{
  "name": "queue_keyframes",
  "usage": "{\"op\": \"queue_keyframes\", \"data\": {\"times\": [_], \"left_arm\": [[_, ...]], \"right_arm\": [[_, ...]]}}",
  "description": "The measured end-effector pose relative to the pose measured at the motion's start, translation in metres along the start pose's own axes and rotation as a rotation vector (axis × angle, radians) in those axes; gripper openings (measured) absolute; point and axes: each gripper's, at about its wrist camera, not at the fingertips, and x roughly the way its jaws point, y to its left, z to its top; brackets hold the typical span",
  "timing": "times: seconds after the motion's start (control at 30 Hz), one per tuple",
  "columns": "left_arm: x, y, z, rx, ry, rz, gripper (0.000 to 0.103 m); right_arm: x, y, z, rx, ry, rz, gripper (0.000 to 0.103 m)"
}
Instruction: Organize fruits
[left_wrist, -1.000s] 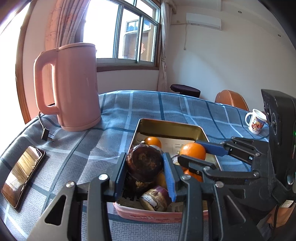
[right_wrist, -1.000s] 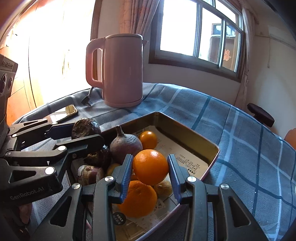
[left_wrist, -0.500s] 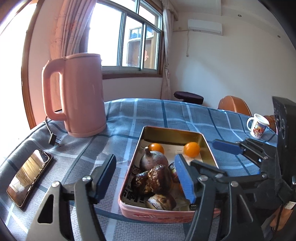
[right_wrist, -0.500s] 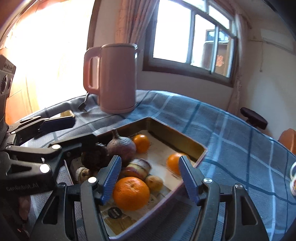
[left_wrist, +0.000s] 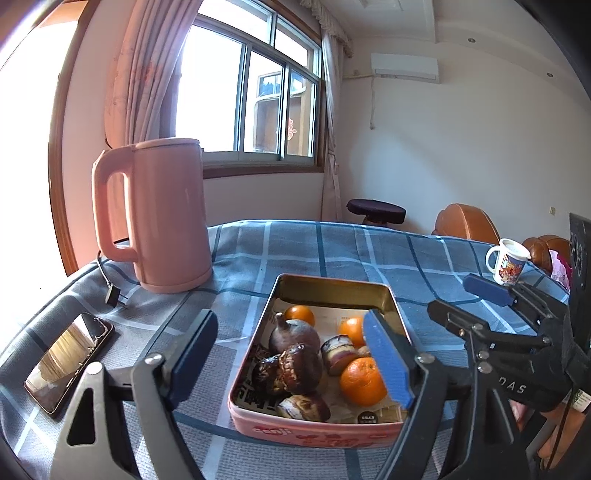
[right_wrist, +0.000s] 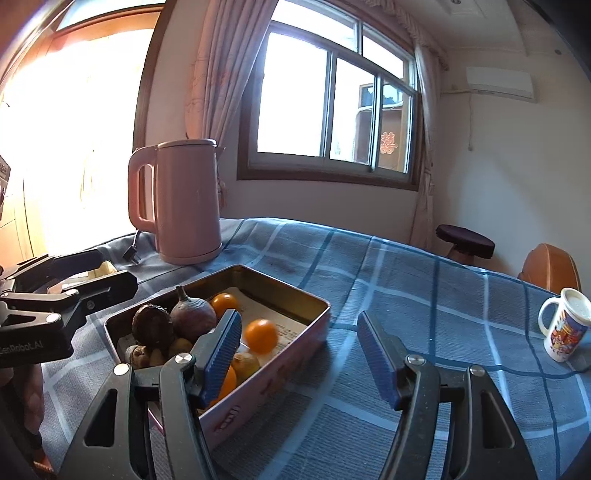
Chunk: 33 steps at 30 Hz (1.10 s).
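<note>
Both empty: left gripper (left_wrist: 291, 354) and right gripper (right_wrist: 299, 354) spread wide above tin (left_wrist: 332, 284). Risk: blurred orange (right_wrist: 261, 335) may bounce out over the rim.

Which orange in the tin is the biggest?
The orange at the tin's near end, right beside the left gripper's blue pad. The two other oranges, and, lie farther back and look smaller.
</note>
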Motion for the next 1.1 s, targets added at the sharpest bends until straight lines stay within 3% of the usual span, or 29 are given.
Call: {"op": "queue_keyframes", "data": {"times": [0.1,0.8,1.1], "left_arm": [[-0.001,-0.003,-0.001,0.006,-0.001,0.000,0.087],[-0.001,-0.009,-0.004,0.022,0.000,-0.001,0.090],[-0.002,-0.013,-0.004,0.041,-0.008,0.003,0.097]], "right_arm": [[-0.004,-0.002,-0.001,0.005,-0.013,-0.009,0.072],[-0.008,-0.010,-0.007,0.023,-0.033,-0.017,0.072],[-0.009,-0.009,-0.007,0.032,-0.040,-0.015,0.073]]}}
